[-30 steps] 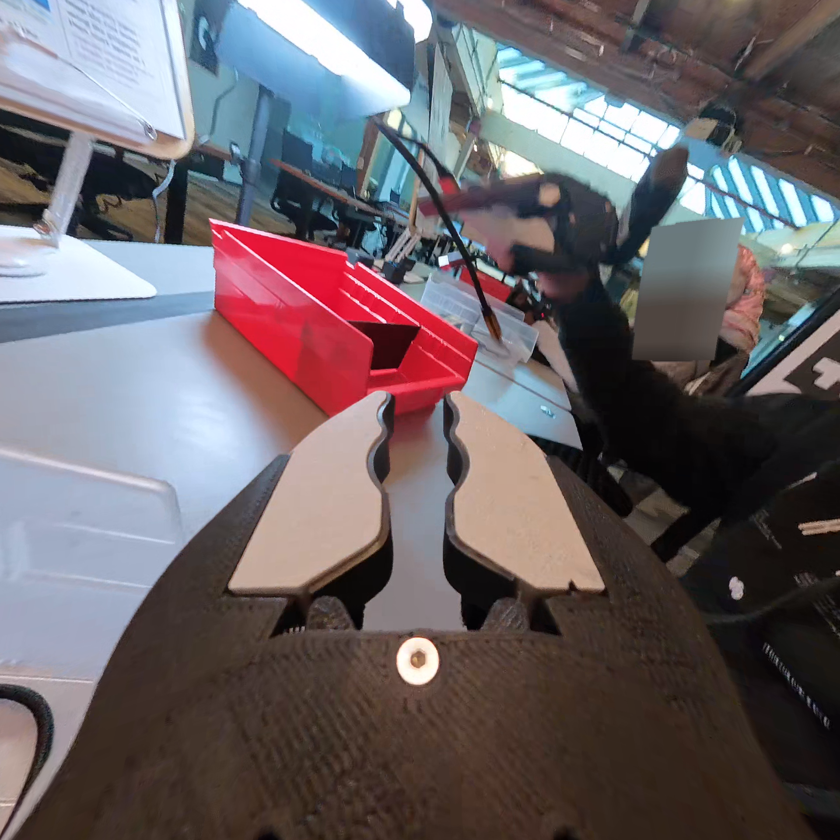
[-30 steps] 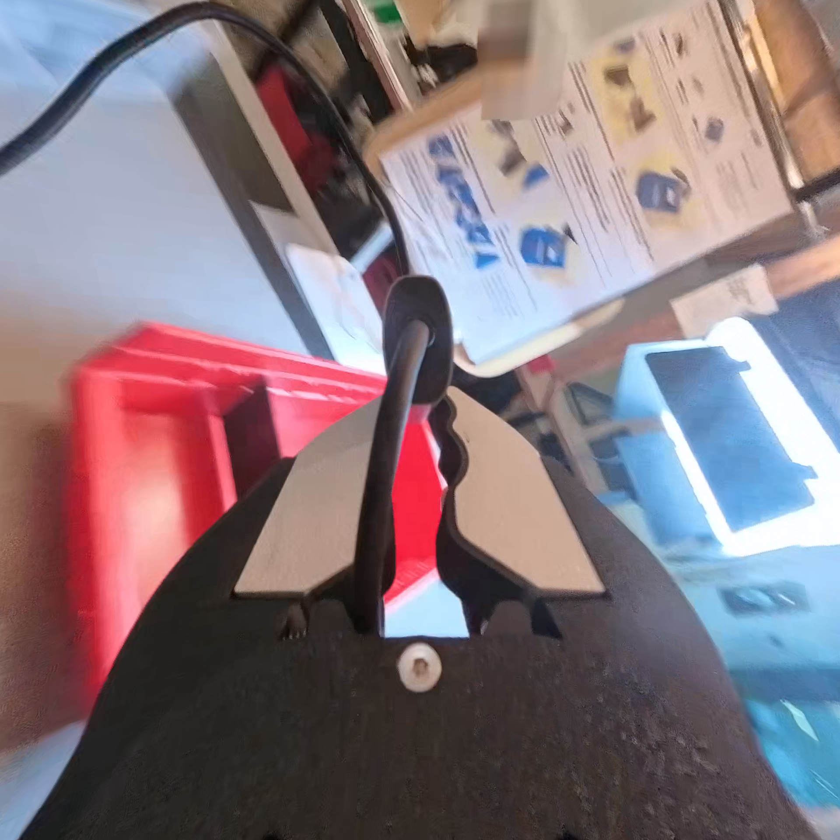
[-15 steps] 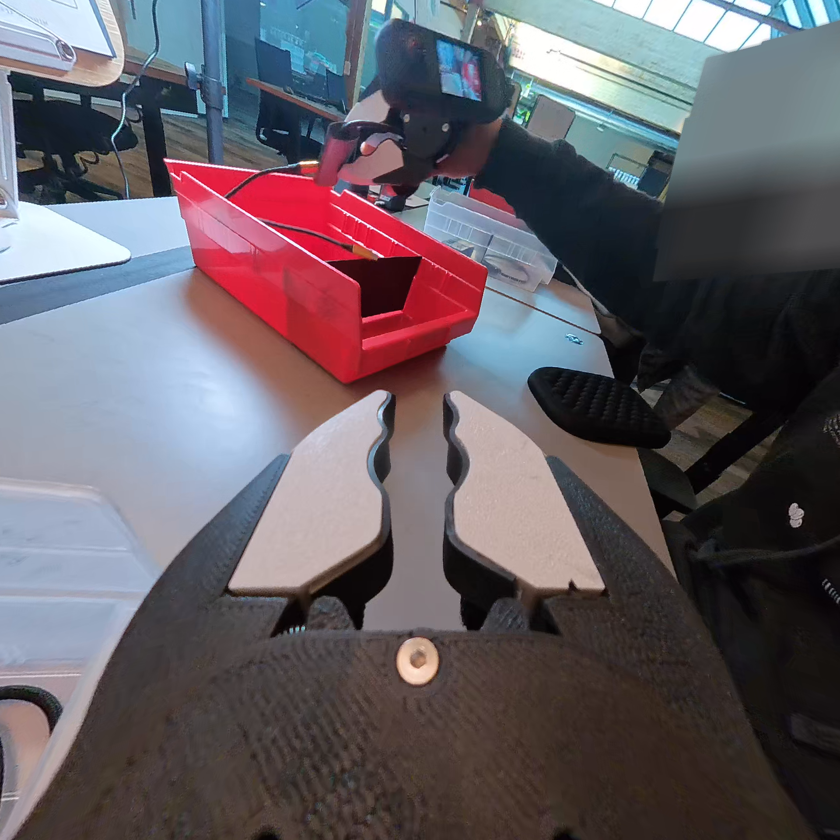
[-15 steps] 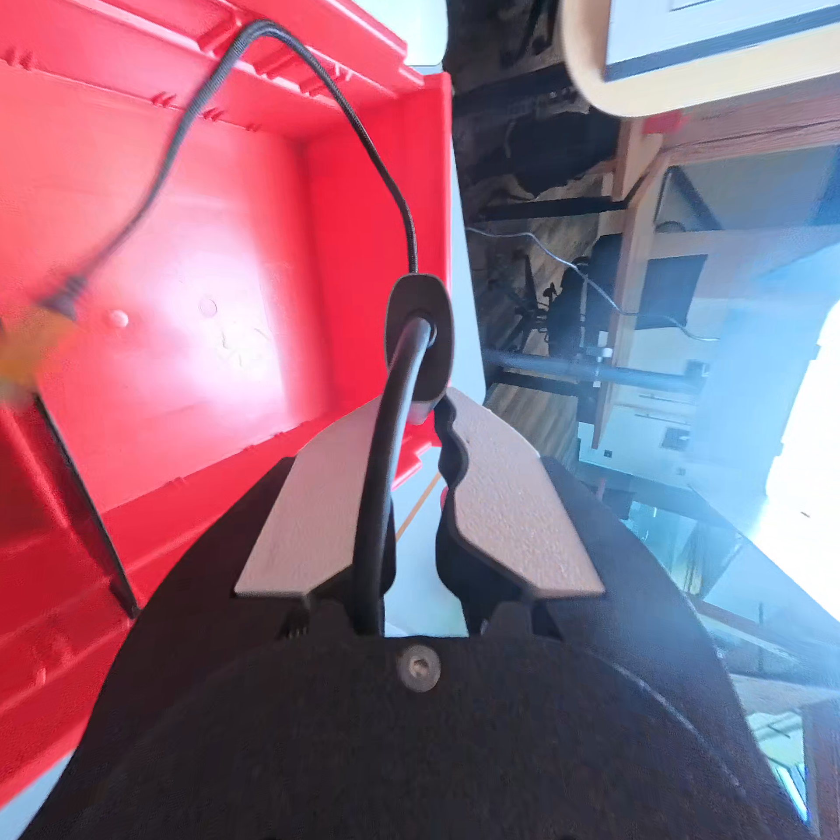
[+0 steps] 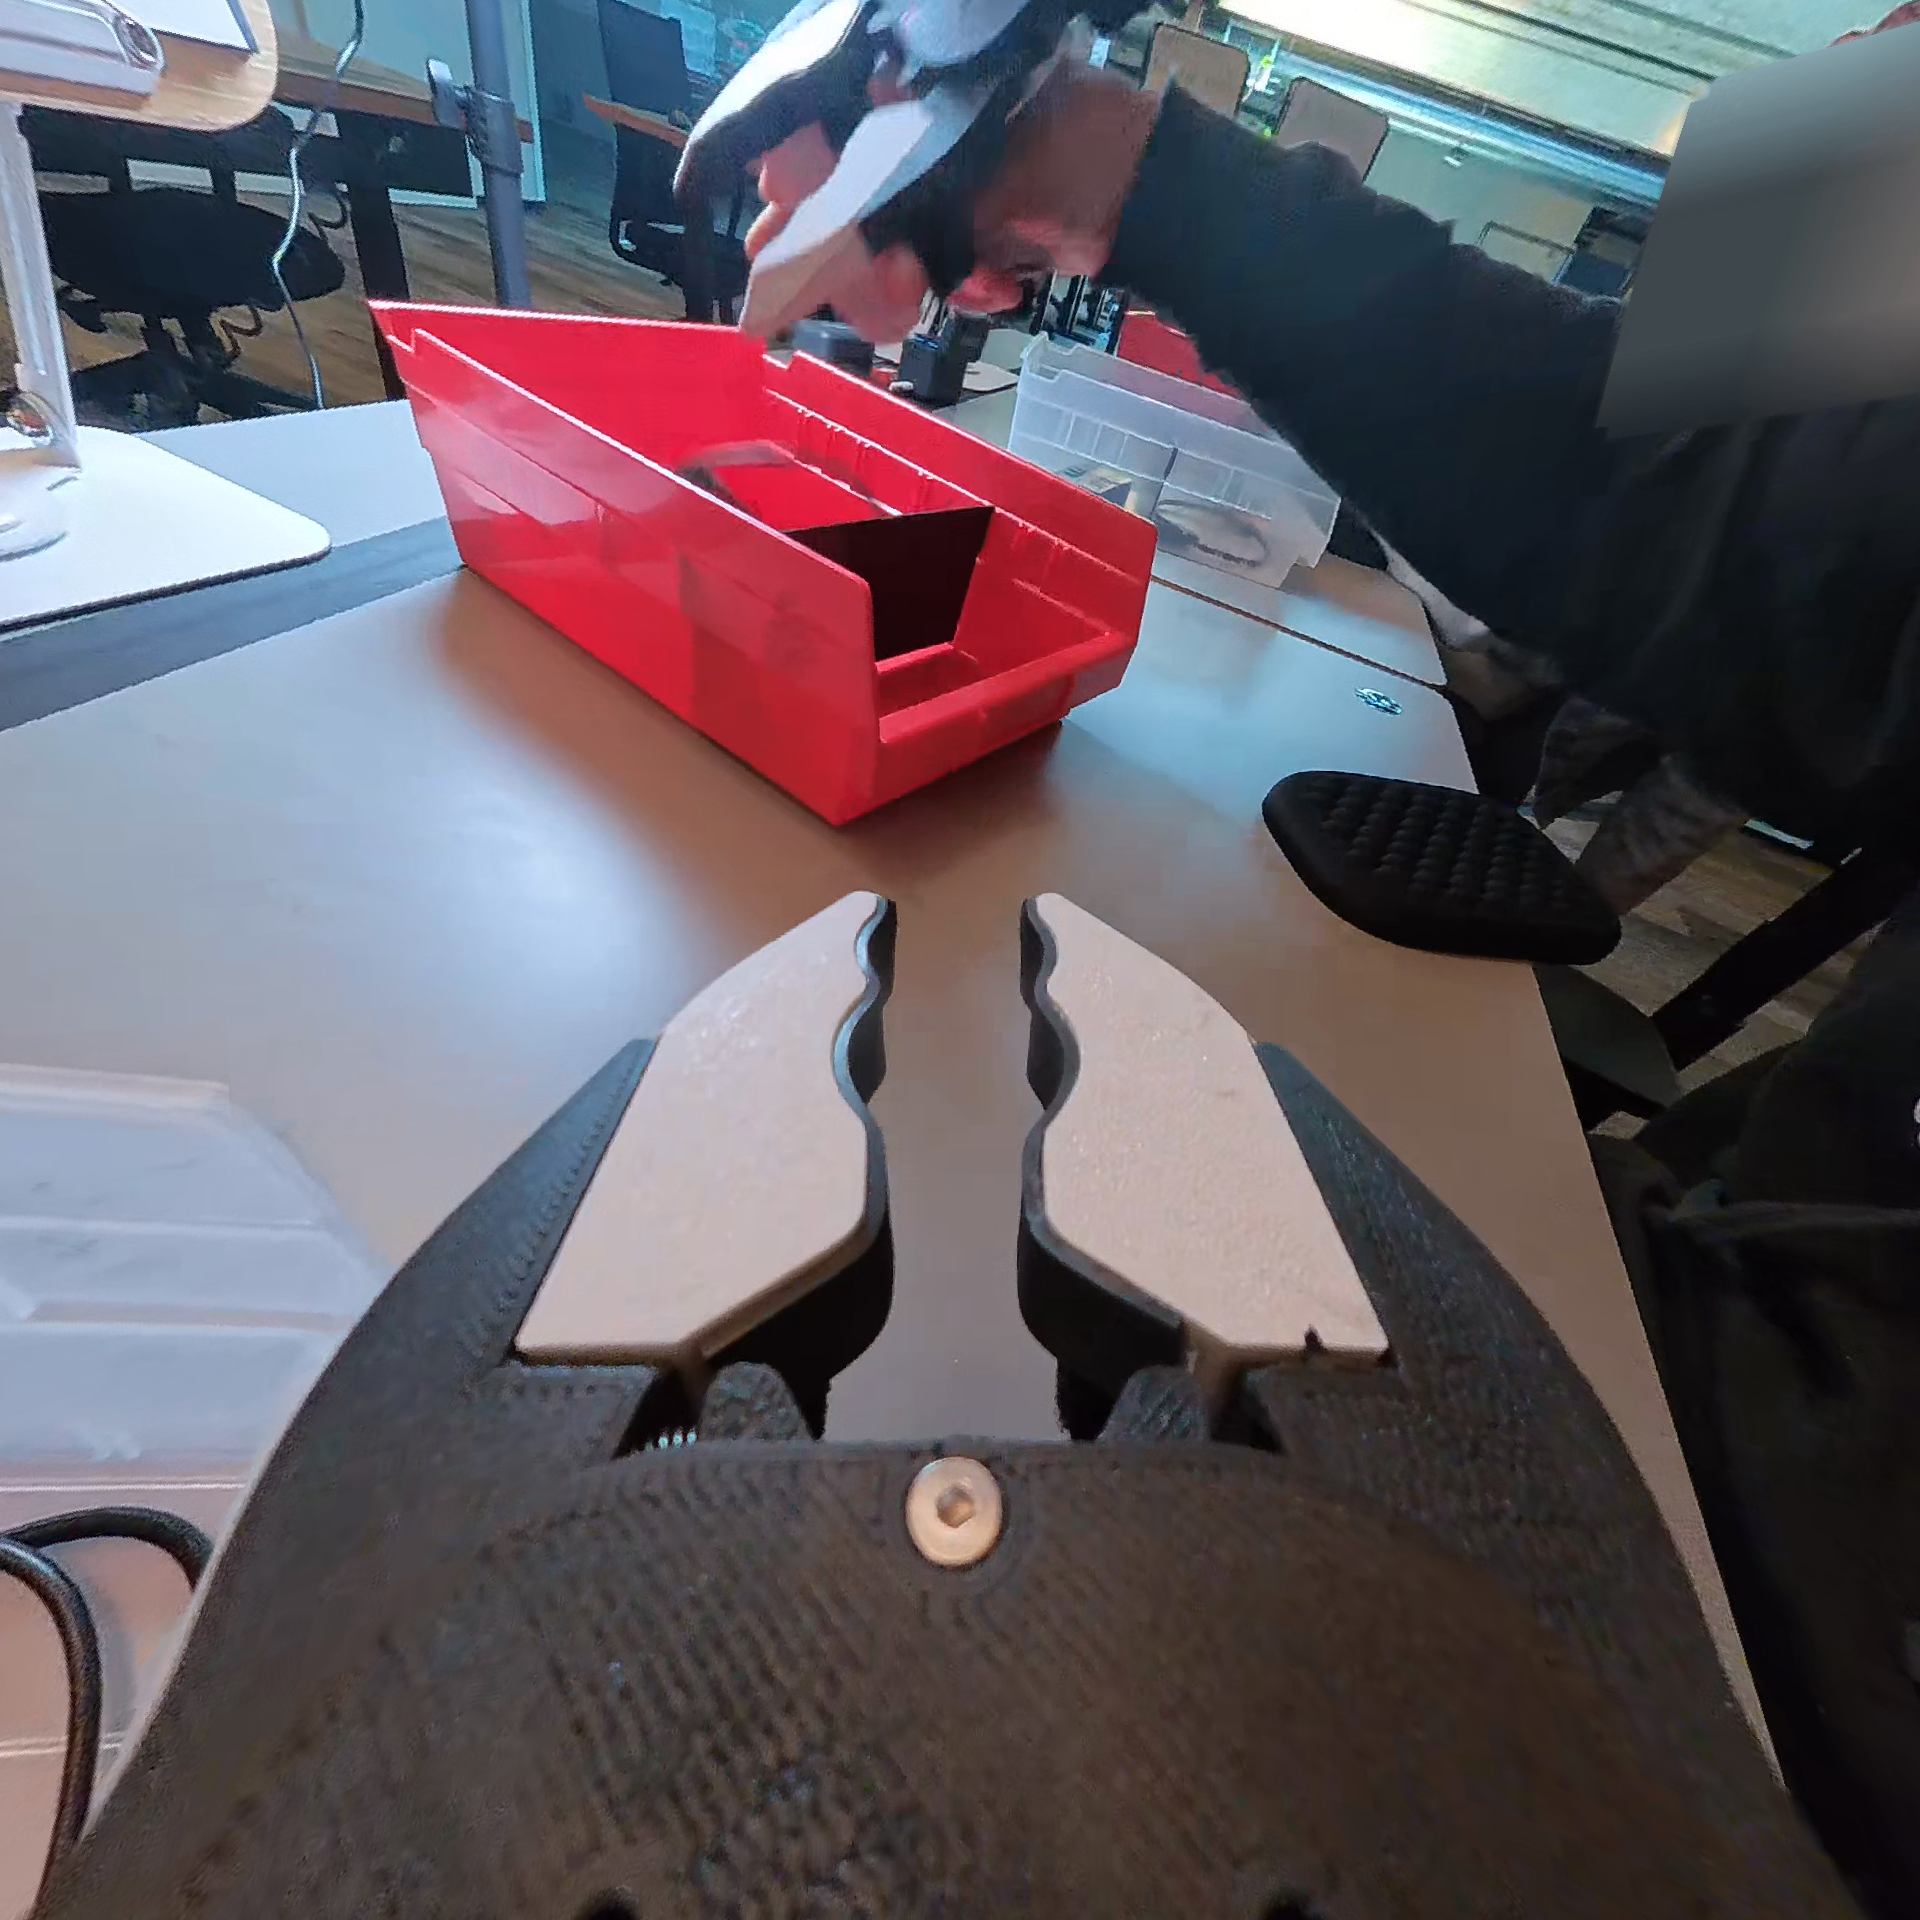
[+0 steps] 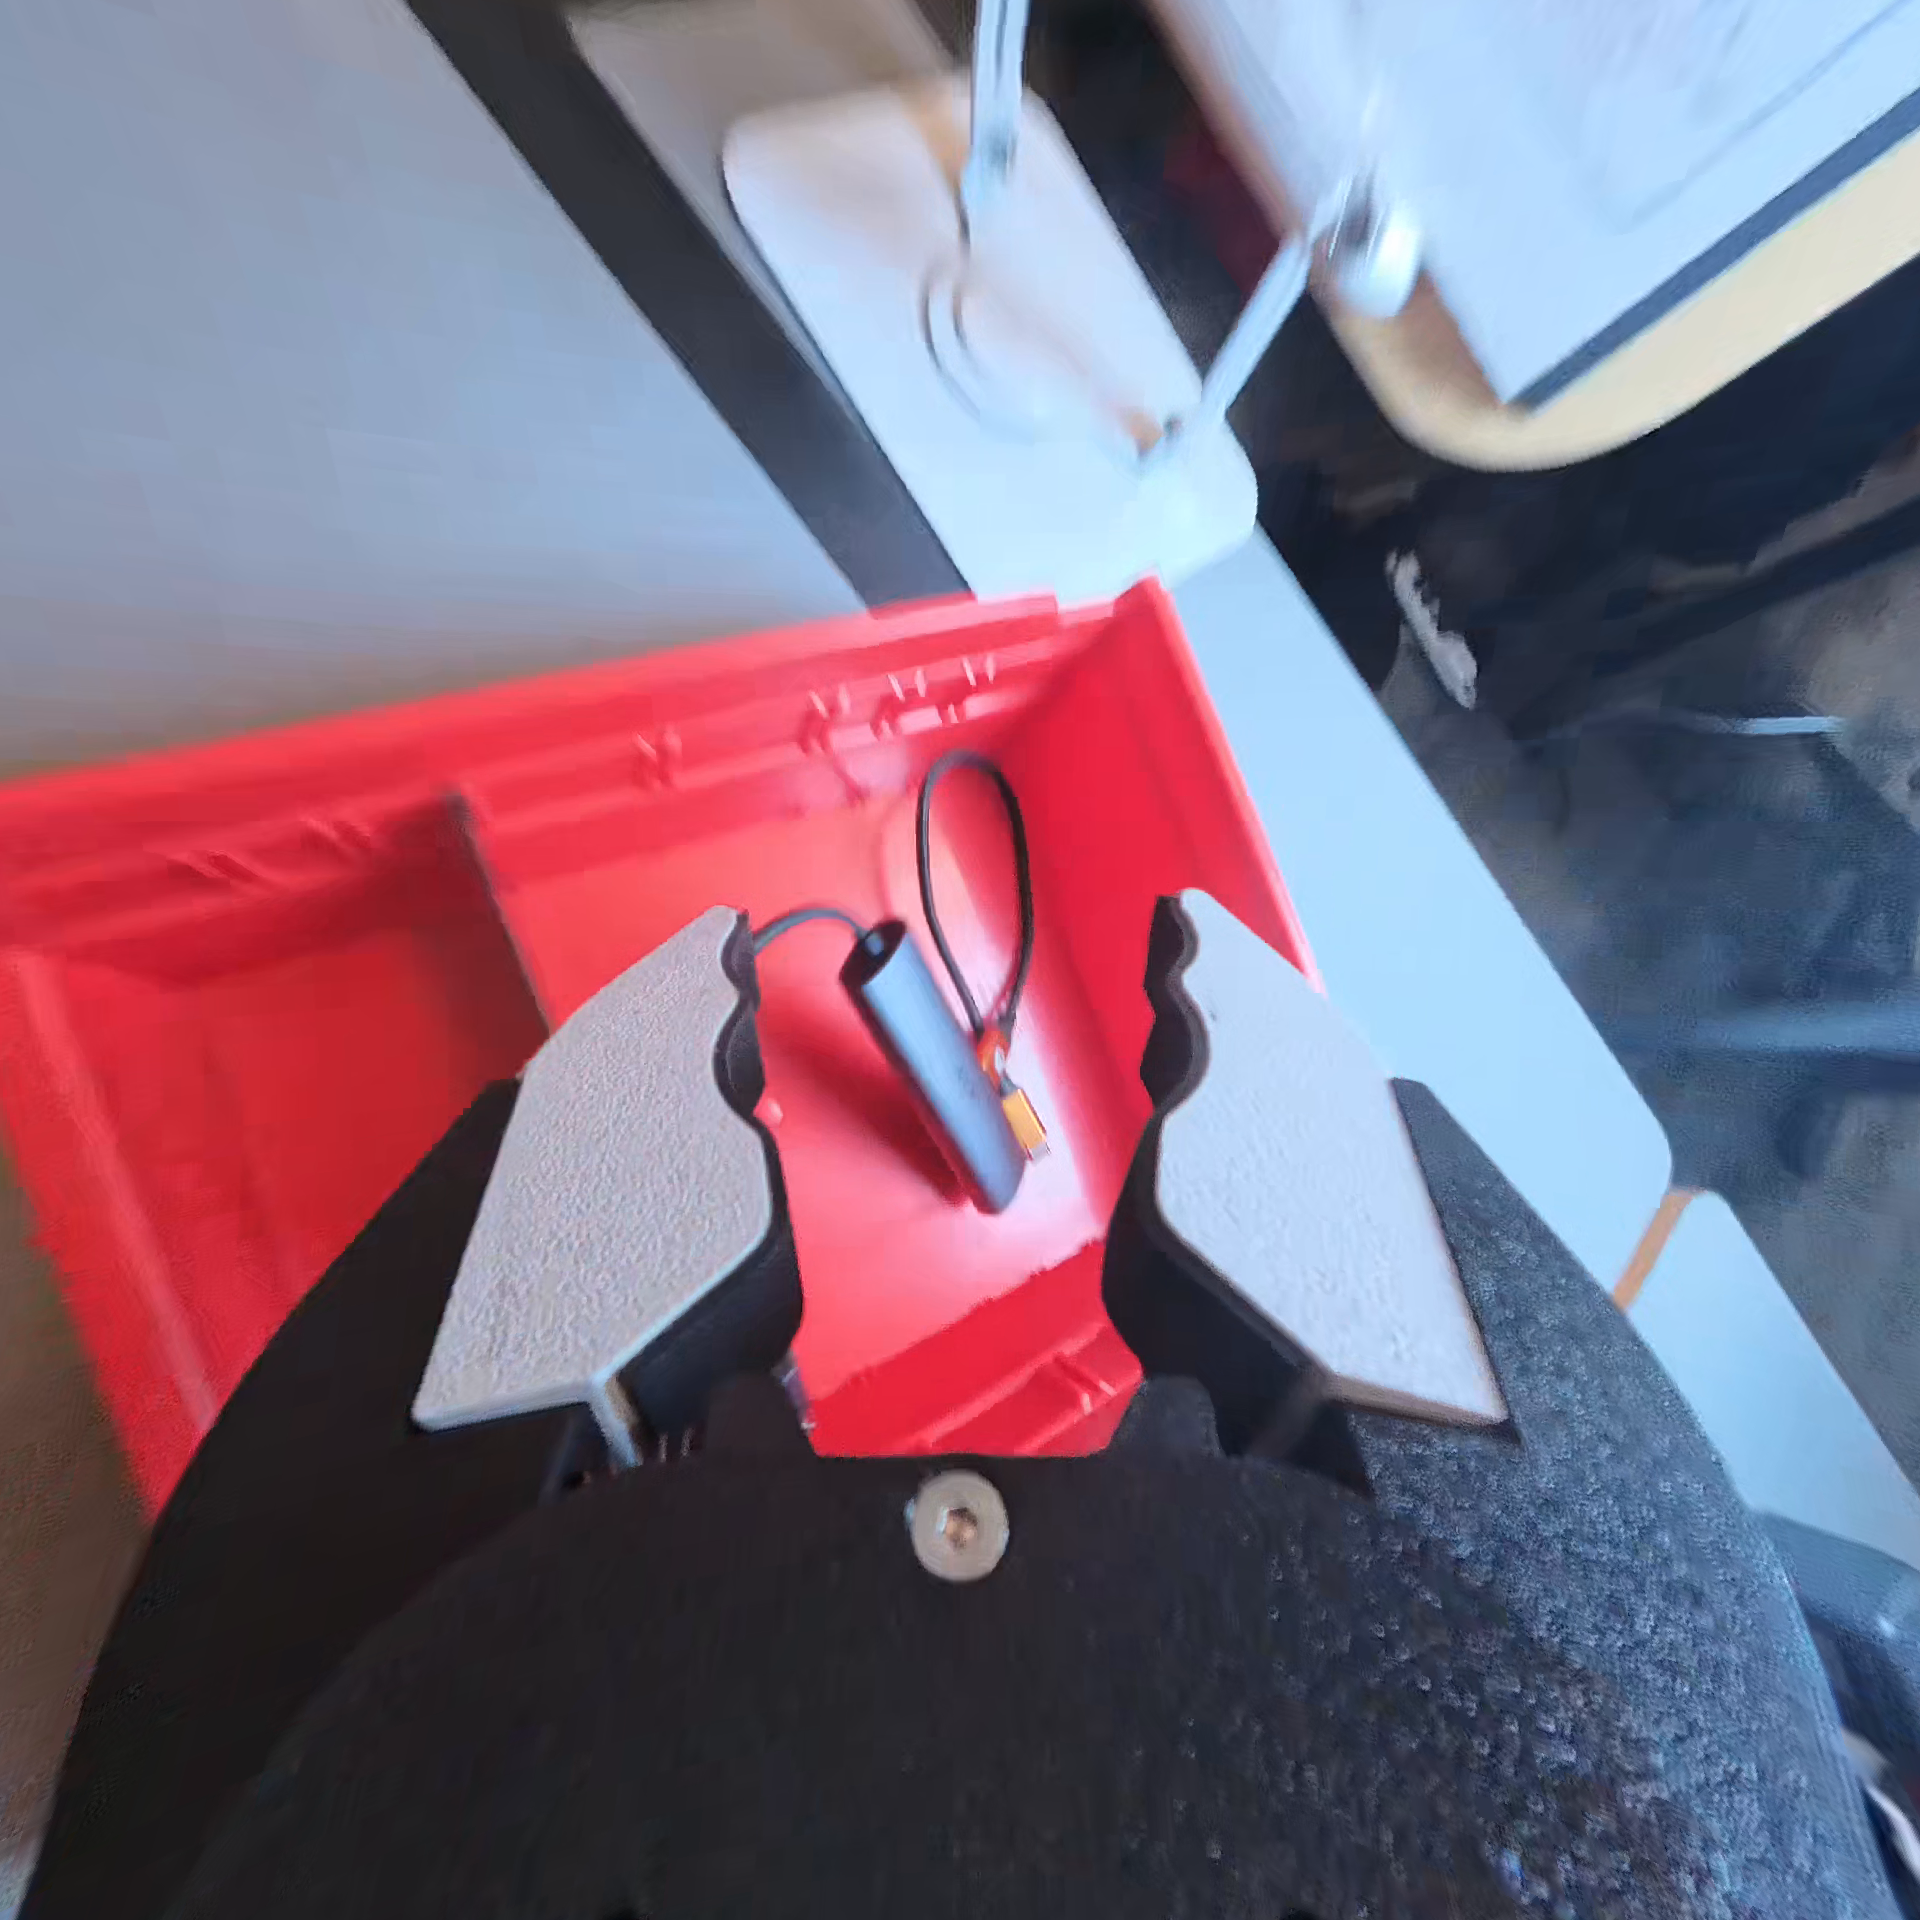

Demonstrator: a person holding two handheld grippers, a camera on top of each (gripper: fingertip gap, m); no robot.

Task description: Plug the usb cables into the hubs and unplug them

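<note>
Left claw (image 5: 956, 997) low over brown bench (image 5: 312, 883), jaws slightly apart, empty. Red bin (image 5: 665, 582) ahead; right claw (image 5: 831, 229) above its far rim.

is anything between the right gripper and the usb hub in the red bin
Nothing visible. The right gripper is open above the red bin, and the grey usb hub lies on the bin floor in plain sight between its fingers, its black cable looped beside it.

I counted one red bin (image 6: 312, 935), one grey hub (image 6: 940, 1070) inside it, one cable (image 6: 971, 831), and two clear boxes (image 5: 1174, 457) on the tabletop (image 5: 312, 883).
</note>
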